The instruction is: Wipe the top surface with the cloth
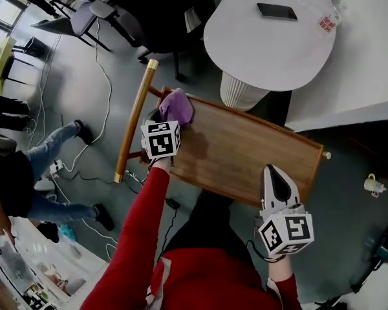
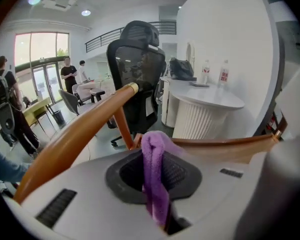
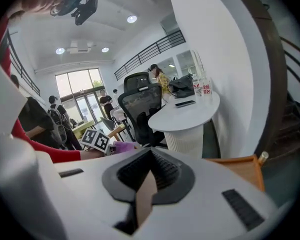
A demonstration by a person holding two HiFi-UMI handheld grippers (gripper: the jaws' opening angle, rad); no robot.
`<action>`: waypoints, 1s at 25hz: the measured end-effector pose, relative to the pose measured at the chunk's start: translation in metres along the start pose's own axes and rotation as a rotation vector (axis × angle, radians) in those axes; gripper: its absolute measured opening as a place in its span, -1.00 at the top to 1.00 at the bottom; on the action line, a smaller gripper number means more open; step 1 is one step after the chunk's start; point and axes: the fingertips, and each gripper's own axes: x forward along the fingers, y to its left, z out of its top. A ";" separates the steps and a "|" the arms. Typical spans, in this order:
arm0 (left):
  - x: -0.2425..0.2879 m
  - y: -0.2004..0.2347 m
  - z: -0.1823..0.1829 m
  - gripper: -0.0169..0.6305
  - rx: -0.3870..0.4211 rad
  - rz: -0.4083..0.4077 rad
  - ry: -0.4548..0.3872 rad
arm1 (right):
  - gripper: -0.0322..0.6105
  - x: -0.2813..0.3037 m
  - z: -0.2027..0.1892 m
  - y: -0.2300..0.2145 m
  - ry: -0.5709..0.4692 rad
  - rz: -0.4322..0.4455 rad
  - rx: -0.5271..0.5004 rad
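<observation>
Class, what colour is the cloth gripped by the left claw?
The cloth is purple; the left gripper view shows it best.

A purple cloth [image 1: 176,106] rests on the wooden top surface [image 1: 246,150], at its corner.

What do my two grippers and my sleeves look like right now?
Both the left gripper and the right gripper have white, tapering jaws lined with dark ribbed pads. Each carries a white cube with black square markers. The sleeves are red.

A bunched purple cloth [image 1: 176,106] sits at the far left corner of the brown wooden top surface [image 1: 246,150].
</observation>
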 end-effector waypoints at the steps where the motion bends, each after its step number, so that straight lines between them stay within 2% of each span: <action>1: -0.001 0.004 -0.002 0.80 0.008 0.014 0.001 | 0.89 -0.002 0.000 0.000 -0.002 -0.009 0.002; 4: -0.011 0.001 -0.002 0.80 0.042 -0.004 -0.022 | 0.89 -0.013 -0.002 -0.009 -0.025 -0.058 0.018; 6: -0.029 -0.029 0.006 0.80 0.066 -0.104 -0.064 | 0.89 -0.030 -0.006 -0.021 -0.049 -0.123 0.047; 8: -0.055 -0.087 0.016 0.80 0.106 -0.272 -0.123 | 0.89 -0.058 -0.015 -0.036 -0.074 -0.225 0.090; 11: -0.101 -0.196 0.015 0.80 0.141 -0.562 -0.198 | 0.89 -0.105 -0.030 -0.060 -0.105 -0.370 0.158; 14: -0.143 -0.302 -0.010 0.80 0.134 -0.824 -0.166 | 0.89 -0.145 -0.045 -0.077 -0.134 -0.471 0.209; 17: -0.180 -0.388 -0.039 0.80 0.135 -1.008 -0.086 | 0.89 -0.179 -0.059 -0.084 -0.160 -0.545 0.248; 18: -0.186 -0.411 -0.049 0.80 0.154 -1.042 -0.062 | 0.89 -0.188 -0.064 -0.086 -0.169 -0.568 0.259; 20: -0.186 -0.446 -0.074 0.80 0.214 -1.056 -0.007 | 0.89 -0.201 -0.072 -0.088 -0.176 -0.594 0.276; 23: -0.161 -0.463 -0.098 0.80 0.314 -0.986 0.061 | 0.89 -0.201 -0.072 -0.092 -0.157 -0.577 0.271; 25: -0.142 -0.445 -0.096 0.80 0.328 -0.913 0.073 | 0.89 -0.192 -0.066 -0.092 -0.133 -0.542 0.254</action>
